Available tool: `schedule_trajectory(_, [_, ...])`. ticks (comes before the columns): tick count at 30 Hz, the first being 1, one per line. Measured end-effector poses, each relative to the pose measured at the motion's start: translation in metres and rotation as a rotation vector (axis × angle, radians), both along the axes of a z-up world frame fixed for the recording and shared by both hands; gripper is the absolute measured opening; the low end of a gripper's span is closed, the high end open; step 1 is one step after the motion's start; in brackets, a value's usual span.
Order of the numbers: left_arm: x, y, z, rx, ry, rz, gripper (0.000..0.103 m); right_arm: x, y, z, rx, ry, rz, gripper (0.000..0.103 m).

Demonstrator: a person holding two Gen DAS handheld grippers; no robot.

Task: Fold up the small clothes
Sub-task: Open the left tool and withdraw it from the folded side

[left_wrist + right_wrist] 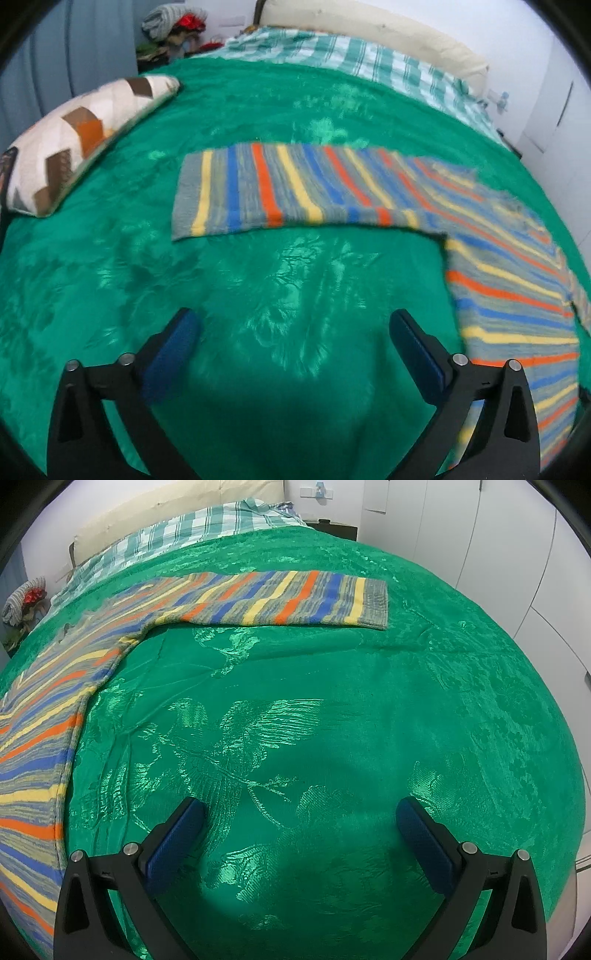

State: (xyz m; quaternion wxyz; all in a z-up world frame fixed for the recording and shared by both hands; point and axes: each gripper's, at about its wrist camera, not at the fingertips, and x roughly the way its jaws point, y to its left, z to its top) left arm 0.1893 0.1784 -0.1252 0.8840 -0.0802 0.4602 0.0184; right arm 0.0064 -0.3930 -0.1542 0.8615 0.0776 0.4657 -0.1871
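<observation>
Striped sweater (pixel 332 184) lies spread flat on the bed, both sleeves out to the sides.

Bed carries a green patterned bedspread (pixel 332 720) and a checked sheet (pixel 351 55) near the headboard. Sweater body sits between the two views, one sleeve stretched in each. A chevron cushion (pixel 74 140) rests at the bedspread's edge, well apart from the sweater. Left gripper (pixel 295 325) hovers over bare bedspread just beside the sweater body, jaws spread wide, holding nothing. Right gripper (pixel 299 812) likewise: jaws wide, empty.
</observation>
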Motion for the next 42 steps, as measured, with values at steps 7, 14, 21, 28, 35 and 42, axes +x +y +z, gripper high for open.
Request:
schedule_trajectory(7, [0.006,0.014,-0.027,-0.018,-0.06,-0.054,0.103,-0.002,0.001,-0.001,-0.004,-0.006,-0.004,0.103])
schedule_trajectory(14, [0.003,0.008,-0.03,0.021,-0.079,-0.058,0.103,-0.002,0.002,-0.001,-0.005,-0.008,-0.005,0.103])
schedule_trajectory(21, [0.002,0.005,-0.029,0.02,-0.081,-0.058,0.103,-0.001,0.002,-0.001,-0.006,-0.008,-0.006,0.103])
schedule_trajectory(28, [0.001,0.006,-0.03,0.021,-0.081,-0.058,0.103,0.0,0.003,-0.001,-0.008,-0.009,-0.009,0.103])
schedule_trajectory(35, [0.001,0.005,-0.03,0.021,-0.081,-0.058,0.103,0.001,0.002,-0.001,-0.008,-0.013,-0.007,0.103])
schedule_trajectory(42, [0.001,0.006,-0.03,0.021,-0.082,-0.058,0.103,0.001,0.003,-0.001,-0.009,-0.014,-0.008,0.103])
